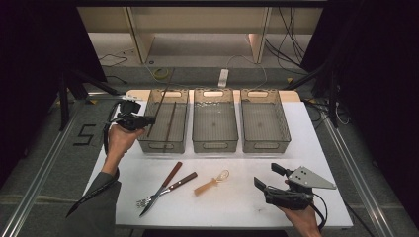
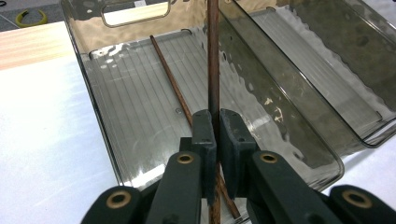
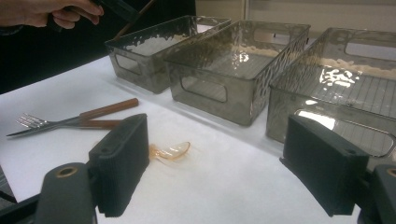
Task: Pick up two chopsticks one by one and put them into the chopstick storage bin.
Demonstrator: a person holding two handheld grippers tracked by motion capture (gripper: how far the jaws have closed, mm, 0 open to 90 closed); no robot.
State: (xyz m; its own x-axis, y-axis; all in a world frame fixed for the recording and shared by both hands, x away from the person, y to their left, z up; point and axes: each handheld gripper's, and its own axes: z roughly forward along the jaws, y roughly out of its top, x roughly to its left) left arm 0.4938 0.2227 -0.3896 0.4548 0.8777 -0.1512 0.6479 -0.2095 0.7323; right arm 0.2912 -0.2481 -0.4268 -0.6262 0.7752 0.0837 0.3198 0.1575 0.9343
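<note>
Left hand-held gripper (image 1: 148, 121) clamped on a brown chopstick (image 2: 213, 60), jaws pressed together on its lower part. Held over the near left corner of the left bin (image 1: 184, 101), with the chopstick slanting up and away past the bin's far rim in the high view. From the left gripper view, rising straight up between the two black jaws, above the ribbed bin floor. A second chopstick (image 2: 170, 77) lying flat inside that same bin, running lengthwise from the far end toward the near wall, passing under the clamped jaws.

Right hand-held gripper (image 1: 266, 177) resting low at the near right of the white worktop (image 1: 237, 207), jaws wide apart and gripping nothing, pointing toward the middle of the worktop. Well apart from the left one.

Two more clear grey bins in the row: middle bin (image 1: 232, 106) and right bin (image 1: 284, 118), side by side, nearly touching along the far half of the worktop.

Near the front edge, a fork (image 1: 170, 190) and a knife (image 1: 163, 190) with wooden handles, crossed over each other. Just to their right, a small amber plastic spoon (image 1: 211, 182), seen between the open jaws in the right gripper view.
</note>
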